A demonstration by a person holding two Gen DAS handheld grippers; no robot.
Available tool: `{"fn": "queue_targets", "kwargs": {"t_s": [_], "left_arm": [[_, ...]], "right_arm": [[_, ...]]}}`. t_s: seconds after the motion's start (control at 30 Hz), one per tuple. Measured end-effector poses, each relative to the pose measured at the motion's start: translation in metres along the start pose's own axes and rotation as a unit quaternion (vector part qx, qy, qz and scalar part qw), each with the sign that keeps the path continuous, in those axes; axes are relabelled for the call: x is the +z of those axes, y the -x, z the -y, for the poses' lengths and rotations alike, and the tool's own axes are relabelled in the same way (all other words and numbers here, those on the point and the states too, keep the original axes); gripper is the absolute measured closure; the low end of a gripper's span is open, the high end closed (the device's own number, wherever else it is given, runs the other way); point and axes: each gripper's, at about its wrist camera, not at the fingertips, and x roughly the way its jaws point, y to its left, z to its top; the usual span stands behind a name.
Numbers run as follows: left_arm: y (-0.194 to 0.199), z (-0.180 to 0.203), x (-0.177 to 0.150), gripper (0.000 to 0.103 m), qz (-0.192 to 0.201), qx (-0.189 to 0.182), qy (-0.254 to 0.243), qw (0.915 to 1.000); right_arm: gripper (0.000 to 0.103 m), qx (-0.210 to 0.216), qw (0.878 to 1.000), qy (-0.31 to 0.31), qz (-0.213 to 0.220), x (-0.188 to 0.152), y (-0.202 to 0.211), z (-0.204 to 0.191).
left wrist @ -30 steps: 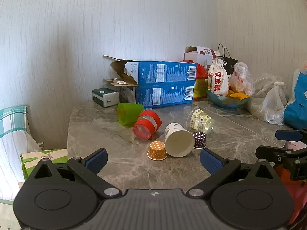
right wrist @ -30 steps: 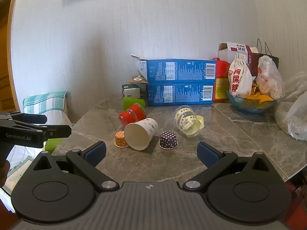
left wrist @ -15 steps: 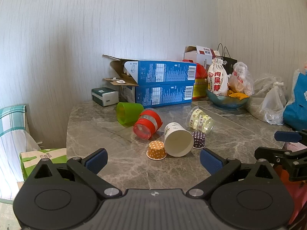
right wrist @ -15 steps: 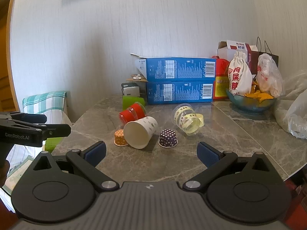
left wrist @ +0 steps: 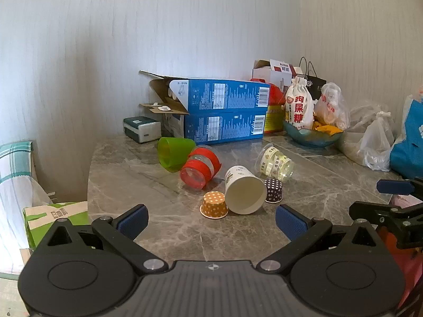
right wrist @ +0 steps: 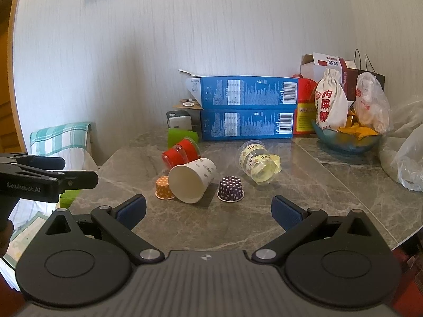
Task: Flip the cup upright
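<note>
Several cups lie on a grey marble table (left wrist: 164, 227). A white paper cup (left wrist: 244, 190) (right wrist: 191, 179) lies on its side, mouth toward me. A red-banded clear cup (left wrist: 199, 167) (right wrist: 181, 152), a green cup (left wrist: 173, 153) and a clear patterned cup (left wrist: 275, 162) (right wrist: 257, 162) also lie on their sides. An orange dotted cup (left wrist: 214, 204) (right wrist: 164, 187) and a purple dotted cup (left wrist: 273, 190) (right wrist: 230, 189) stand mouth down. My left gripper (left wrist: 210, 220) is open and empty, short of the cups. My right gripper (right wrist: 208, 208) is open and empty, also short of them.
Two stacked blue boxes (left wrist: 224, 113) stand behind the cups against the wall. A blue bowl (left wrist: 310, 136) with bags, a white cloth sack (left wrist: 298, 108) and plastic bags (left wrist: 375, 142) crowd the right. A small white-green box (left wrist: 141, 129) sits at the back left.
Both grippers have crept slightly forward toward the cups. The cups have not moved.
</note>
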Motion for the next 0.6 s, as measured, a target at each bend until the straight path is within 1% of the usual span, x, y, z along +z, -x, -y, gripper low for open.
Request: {"fn": "queue_targets", "kwargs": {"t_s": [0.23,0.43,0.53,0.6], "left_arm": [[-0.008,-0.003,0.002,0.000,-0.003,-0.004,0.007,1.0000],[-0.022,-0.005,0.006,0.000,-0.010,-0.008,0.008,0.9999],[-0.030,-0.011,0.011,0.000,-0.011,-0.007,0.010,0.9999],[-0.034,-0.014,0.013,0.000,-0.012,-0.009,0.014,0.9998]], "right_arm": [[0.001,-0.001,1.000,-0.006,-0.010,0.005,-0.011,0.004],[0.001,-0.001,1.000,0.003,-0.014,0.012,-0.021,0.007],[0.001,-0.003,1.000,0.013,-0.019,0.022,-0.031,0.012],[0.001,0.000,0.999,0.026,-0.032,0.033,-0.046,0.020]]}}
